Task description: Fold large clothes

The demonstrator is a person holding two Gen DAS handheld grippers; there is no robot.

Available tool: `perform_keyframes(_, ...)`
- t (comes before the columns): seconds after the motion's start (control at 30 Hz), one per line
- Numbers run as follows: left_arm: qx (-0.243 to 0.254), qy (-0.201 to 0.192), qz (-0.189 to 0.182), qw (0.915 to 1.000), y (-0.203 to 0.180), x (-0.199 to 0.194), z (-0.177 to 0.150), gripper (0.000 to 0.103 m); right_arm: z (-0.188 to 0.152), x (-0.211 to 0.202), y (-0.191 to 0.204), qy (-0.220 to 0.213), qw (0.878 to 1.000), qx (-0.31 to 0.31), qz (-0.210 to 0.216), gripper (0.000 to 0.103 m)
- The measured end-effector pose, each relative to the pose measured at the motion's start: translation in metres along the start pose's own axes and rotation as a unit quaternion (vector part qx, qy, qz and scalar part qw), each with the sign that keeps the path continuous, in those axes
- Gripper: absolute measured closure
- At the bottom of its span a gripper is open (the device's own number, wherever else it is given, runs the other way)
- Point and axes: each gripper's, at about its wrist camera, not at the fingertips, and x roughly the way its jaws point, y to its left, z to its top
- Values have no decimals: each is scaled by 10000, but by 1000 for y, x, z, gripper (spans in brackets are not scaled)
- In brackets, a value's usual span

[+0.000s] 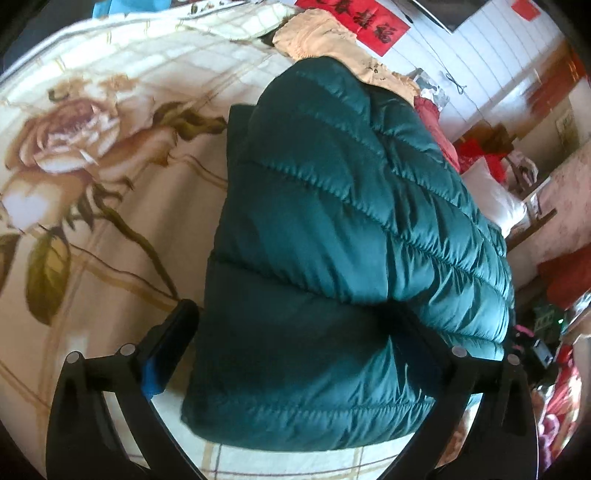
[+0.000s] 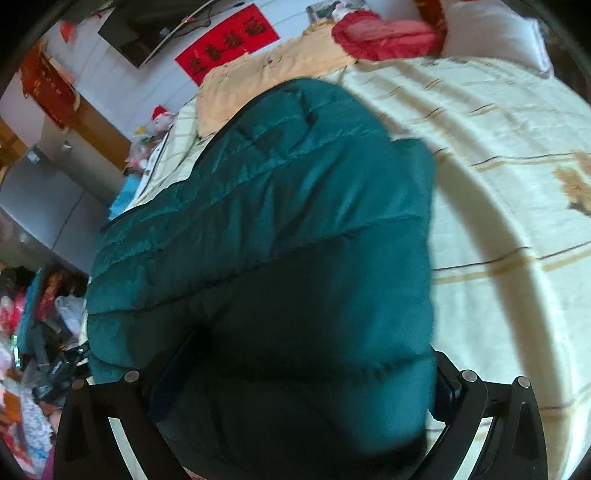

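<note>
Black fingers of the left hand-held gripper [image 1: 295, 332] stand spread wide, straddling the teal quilted jacket [image 1: 332, 240] without pinching it. Right hand-held gripper [image 2: 295, 369]: jacket fills its jaws, grip undeterminable. Jacket lies folded on the bed's floral blanket [image 1: 92, 147].

bed w/ floral sheet [image 1: 110, 206], teal jacket [image 1: 332, 229], pillows [image 2: 495, 29]

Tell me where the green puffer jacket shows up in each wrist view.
Left wrist: jacket fills the centre, running from between the fingers up to the right.
Right wrist: jacket fills the centre and lower left, between the fingers.
Shared landmark: red banner on the wall, above the jacket in both.
</note>
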Motion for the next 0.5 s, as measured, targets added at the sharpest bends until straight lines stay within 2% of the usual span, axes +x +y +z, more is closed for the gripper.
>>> perform_keyframes(0.2,26,-28,76,10000,-9,-1,0,0,3,10,-1,84,9997,213,81,0)
perform_keyframes(0.4,62,-76,203,9997,-19,0,-2,0,0,8,2,28,9999,156,50,0)
perform_keyframes(0.5,163,-85,265,9995,-25,1,-4,1,-4,6,10,-73,10000,54,-14,5)
